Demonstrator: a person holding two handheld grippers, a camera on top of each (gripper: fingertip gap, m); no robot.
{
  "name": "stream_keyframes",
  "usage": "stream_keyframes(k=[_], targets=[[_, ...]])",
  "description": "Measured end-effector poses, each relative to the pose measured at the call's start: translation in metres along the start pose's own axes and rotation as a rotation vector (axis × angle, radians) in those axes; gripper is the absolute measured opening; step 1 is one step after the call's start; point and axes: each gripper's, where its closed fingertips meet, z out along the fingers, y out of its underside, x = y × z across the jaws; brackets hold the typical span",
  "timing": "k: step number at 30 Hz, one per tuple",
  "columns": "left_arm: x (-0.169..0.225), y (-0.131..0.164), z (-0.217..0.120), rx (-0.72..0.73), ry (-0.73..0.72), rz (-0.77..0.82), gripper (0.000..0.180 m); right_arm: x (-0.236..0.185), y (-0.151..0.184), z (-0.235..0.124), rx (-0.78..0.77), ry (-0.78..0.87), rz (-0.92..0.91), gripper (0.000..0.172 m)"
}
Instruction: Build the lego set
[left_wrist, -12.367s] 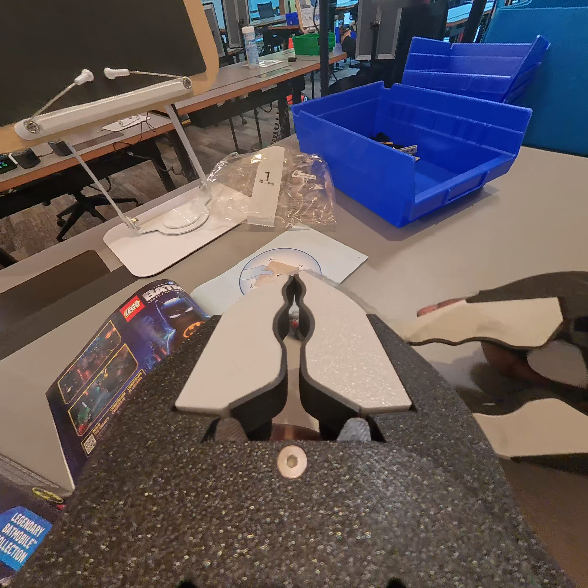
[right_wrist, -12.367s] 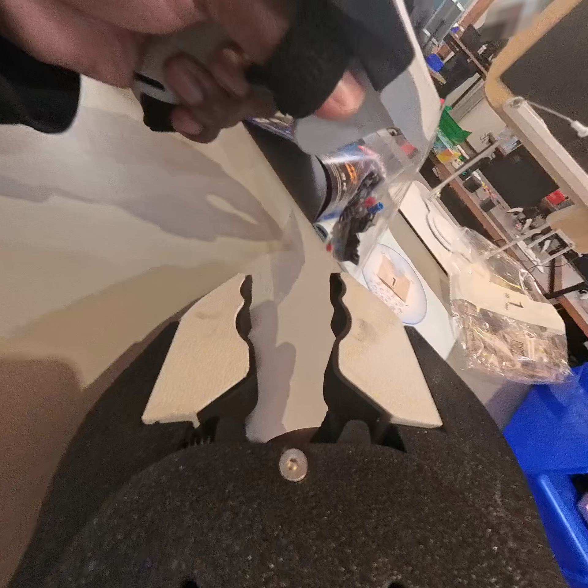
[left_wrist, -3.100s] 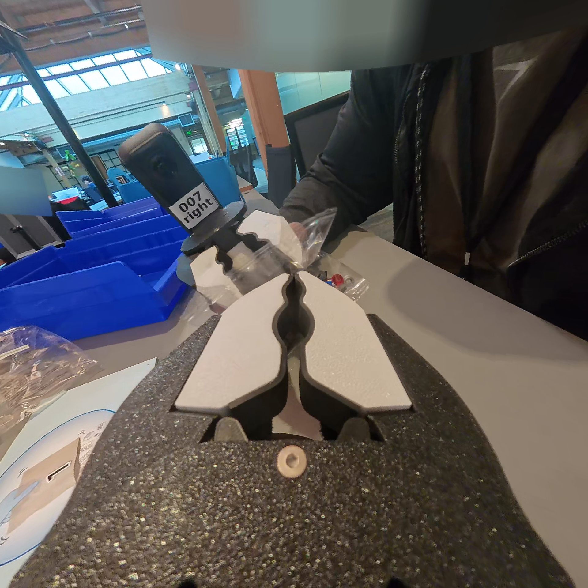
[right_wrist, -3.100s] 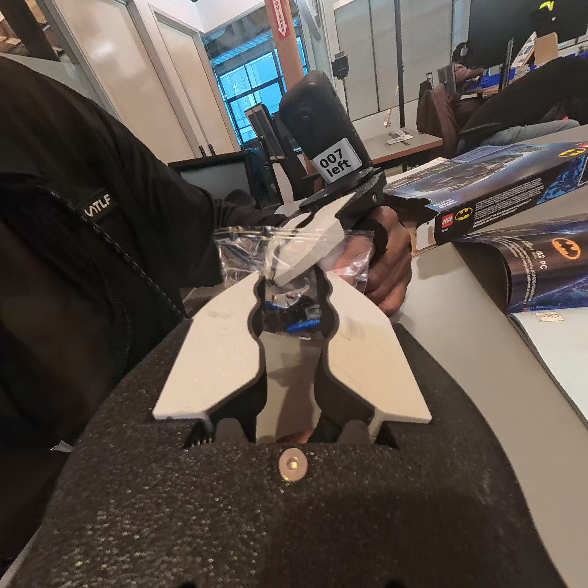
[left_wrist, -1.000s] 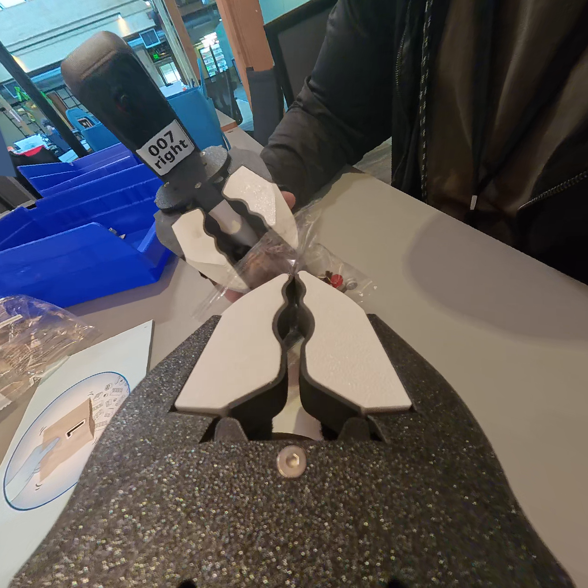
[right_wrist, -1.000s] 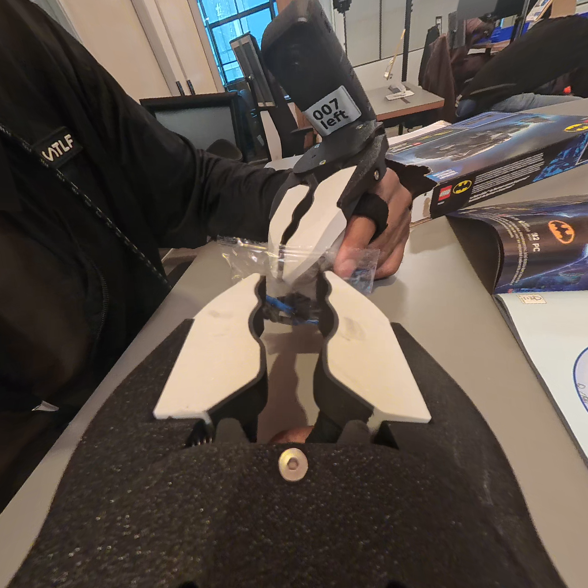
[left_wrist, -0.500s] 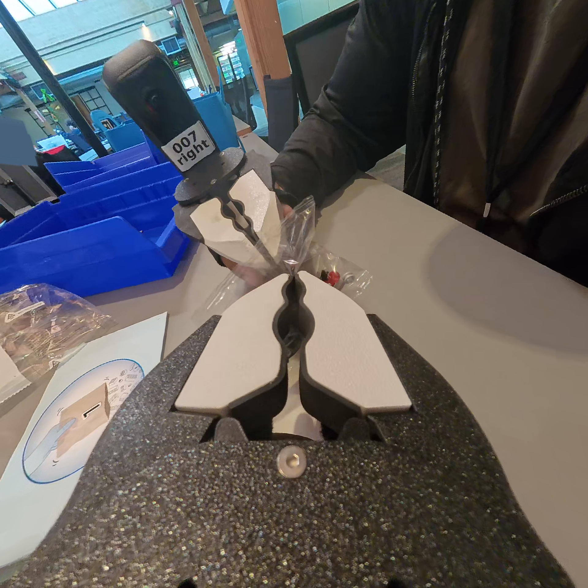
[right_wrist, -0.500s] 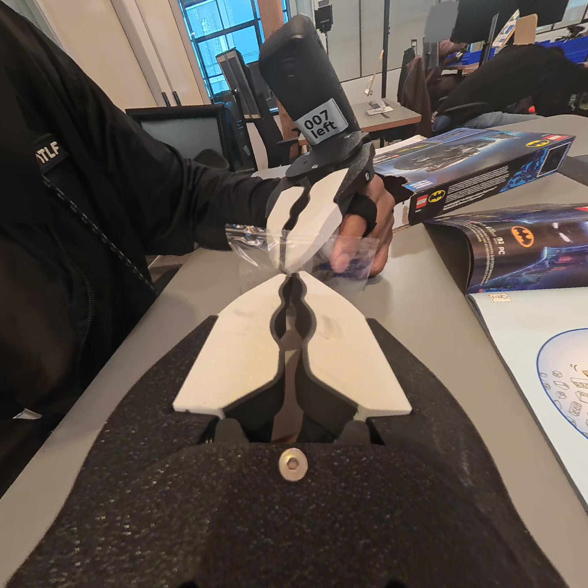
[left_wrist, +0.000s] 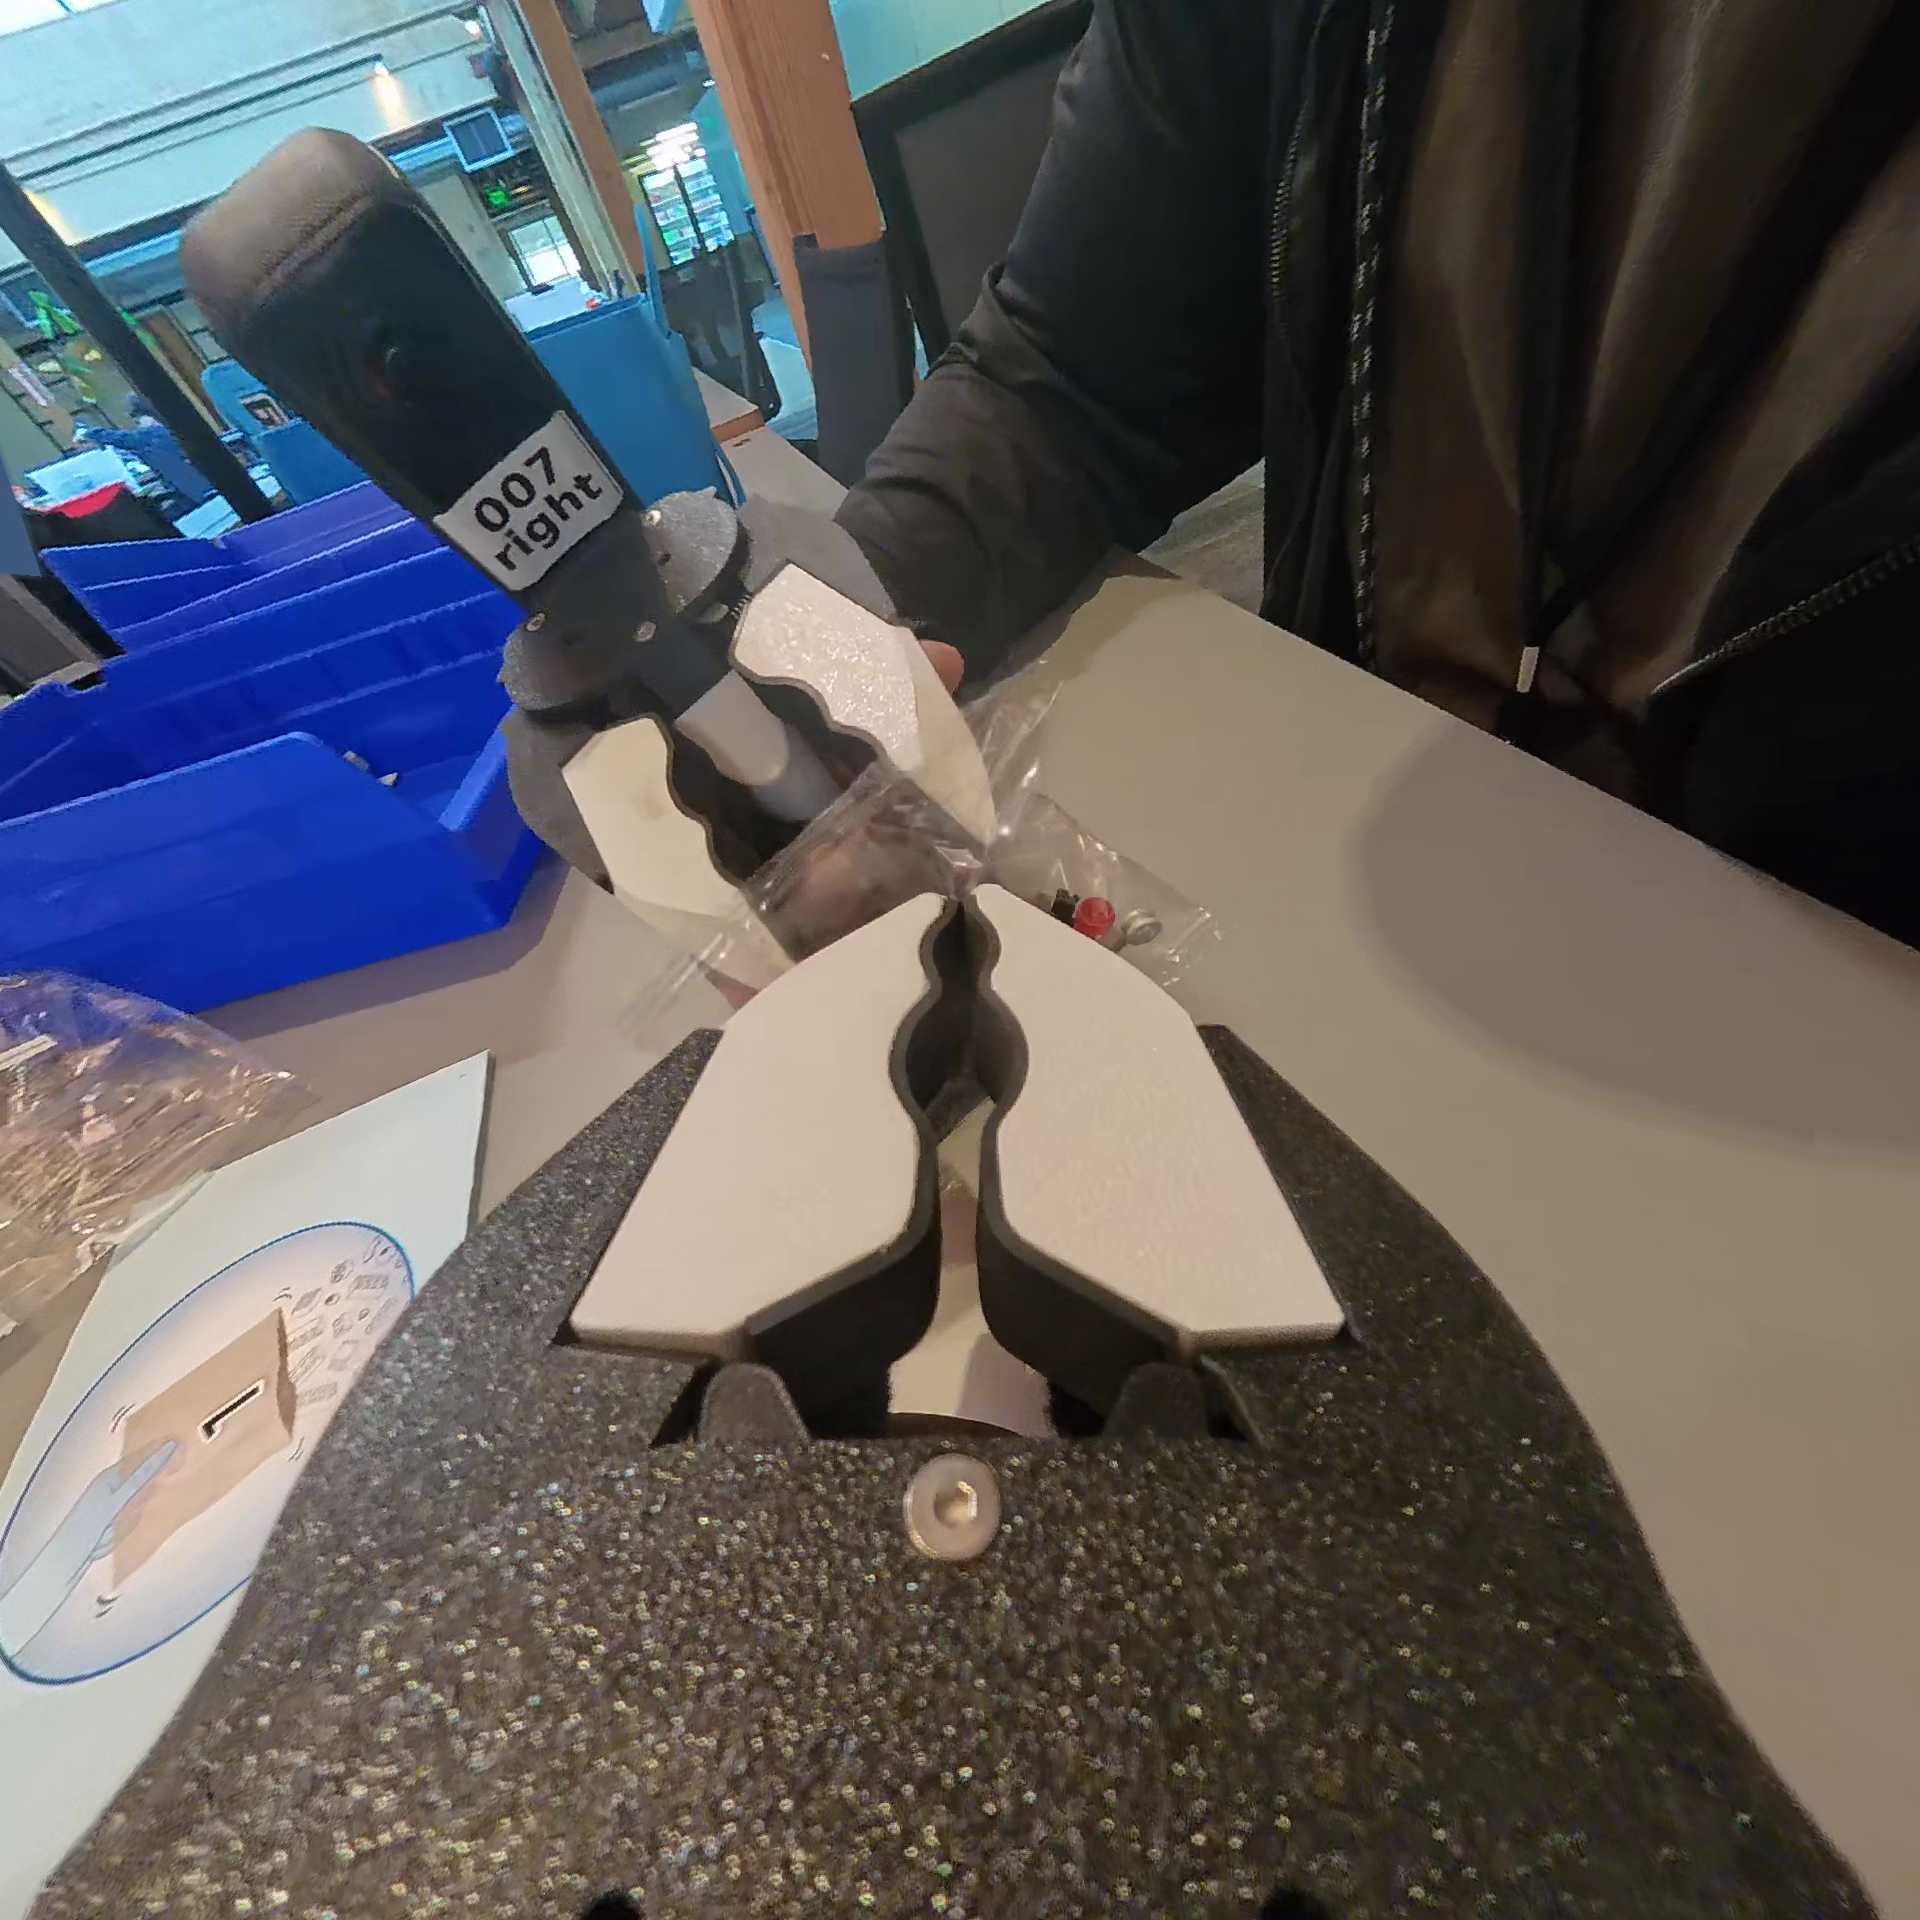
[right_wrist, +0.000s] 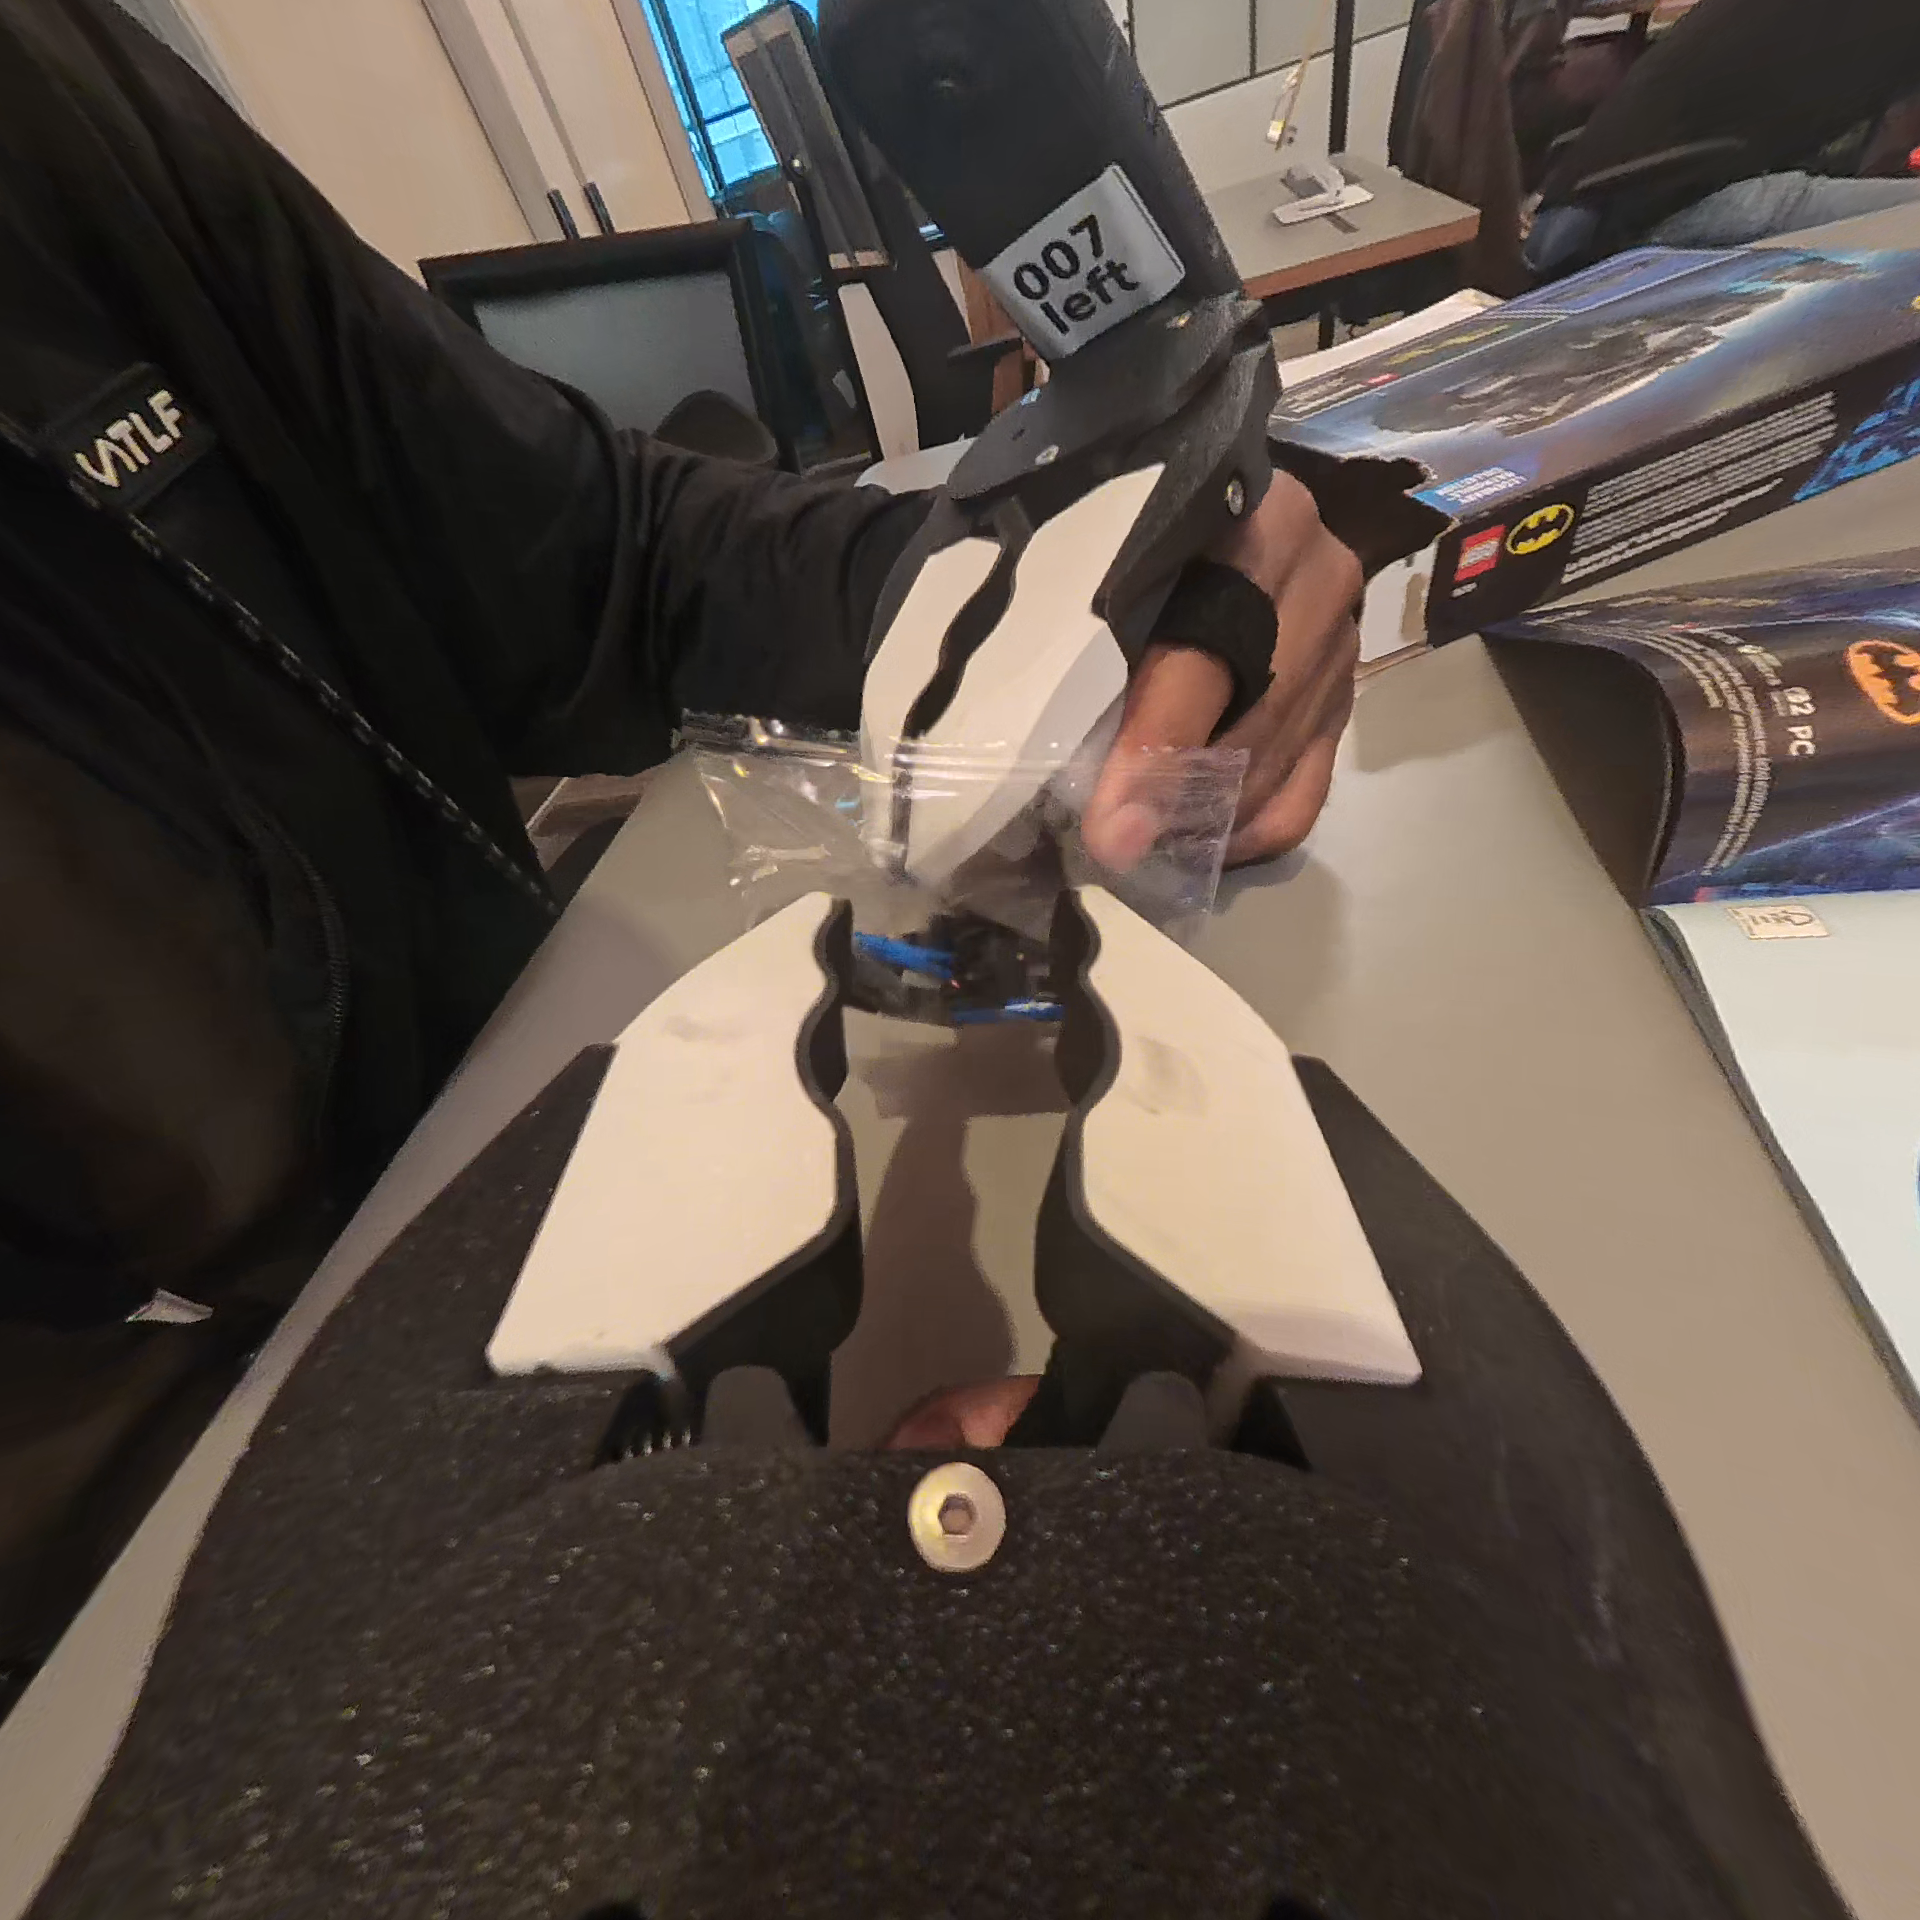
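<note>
We see our left gripper (left_wrist: 961, 906) pinching a clear plastic bag (right_wrist: 810, 821) of small parts, our right gripper (right_wrist: 951, 935) spread open around it, grey table (left_wrist: 1455, 831) beneath

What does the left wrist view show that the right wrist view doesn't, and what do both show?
Only the left wrist view shows the blue bins and another clear bag at the left edge. Only the right wrist view shows the dark printed box and the dark booklet. Both show the grey table, the small clear bag of parts pinched by the shut left gripper, and the right gripper, open beside that bag.
</note>
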Motion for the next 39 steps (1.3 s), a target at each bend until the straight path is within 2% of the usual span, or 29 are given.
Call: stream_keyframes(k=[6, 10, 20, 31, 35, 39], targets=[[0.001, 0.001, 0.003, -0.012, 0.005, 0.003, 0.000, -0.005, -0.001, 0.003, 0.007, -0.010, -0.004, 0.011], [0.000, 0.000, 0.002, -0.006, -0.003, -0.001, 0.000, -0.005, -0.002, 0.003, 0.016, -0.002, -0.013, 0.000], [-0.014, 0.005, -0.011, -0.013, -0.071, -0.024, 0.000, 0.007, -0.005, -0.010, 0.040, 0.047, -0.047, 0.000], [-0.035, 0.005, -0.018, 0.006, -0.185, -0.077, 0.000, 0.015, -0.017, -0.028, 0.136, 0.112, -0.148, 0.000], [-0.036, 0.003, -0.021, 0.028, -0.175, -0.155, 0.016, 0.012, -0.020, -0.030, 0.156, 0.111, -0.195, 0.000], [-0.040, -0.007, -0.023, 0.122, -0.145, -0.316, 0.020, 0.011, -0.021, -0.031, 0.168, 0.125, -0.236, 0.000]])
